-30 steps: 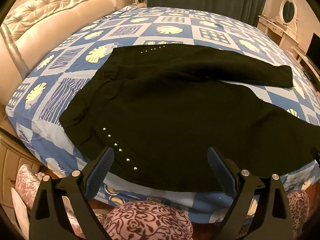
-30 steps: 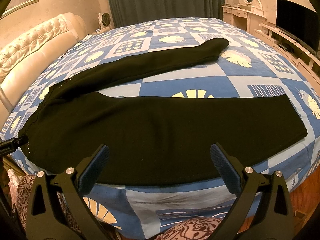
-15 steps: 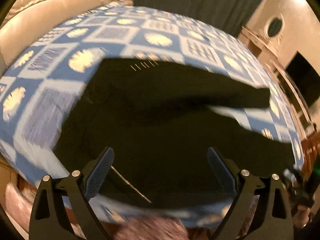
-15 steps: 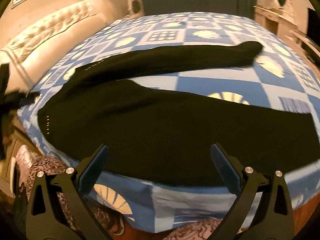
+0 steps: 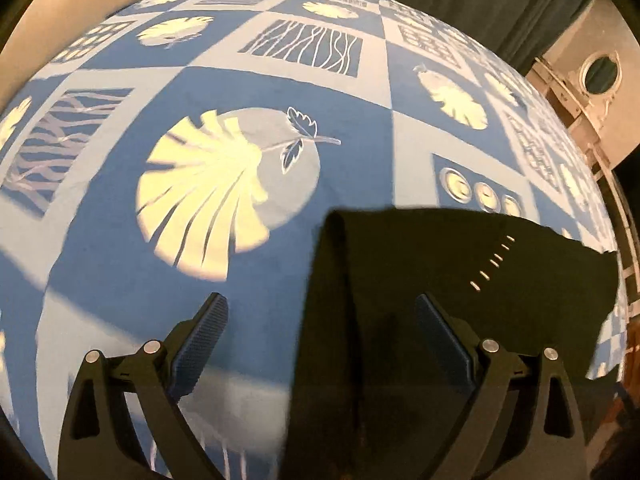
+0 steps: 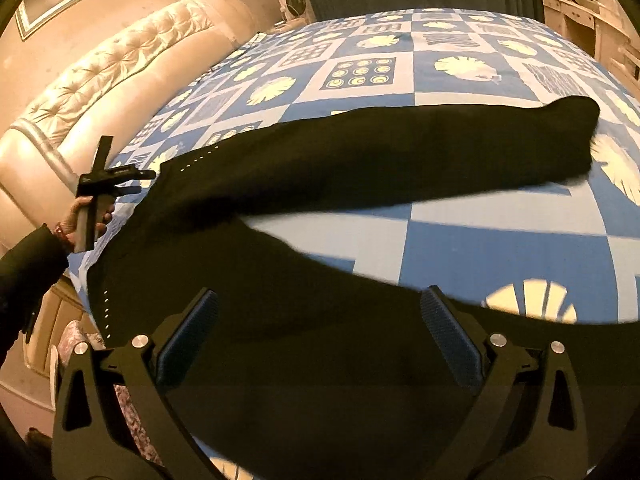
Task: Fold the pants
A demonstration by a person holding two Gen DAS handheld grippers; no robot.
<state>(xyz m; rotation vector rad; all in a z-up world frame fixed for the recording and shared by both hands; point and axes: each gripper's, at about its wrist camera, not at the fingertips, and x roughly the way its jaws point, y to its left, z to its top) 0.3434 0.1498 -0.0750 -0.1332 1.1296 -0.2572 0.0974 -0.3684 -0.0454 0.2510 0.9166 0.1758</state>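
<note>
Both grippers hover with fingers spread wide, grasping nothing: the left gripper [image 5: 322, 330] above the waistband corner of the black pants [image 6: 360, 160], the right gripper [image 6: 320, 320] over the near leg. The pants lie flat across the blue patterned bedspread [image 6: 500, 240], legs stretching rightward.

Black pants [image 6: 360, 168] flat on bed; legs splayed apart; stud rows near waist.

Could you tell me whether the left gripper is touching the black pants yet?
Cannot tell. In the left wrist view the open left gripper frames the pants' waist corner, but neither view shows contact or a gap plainly.
</note>
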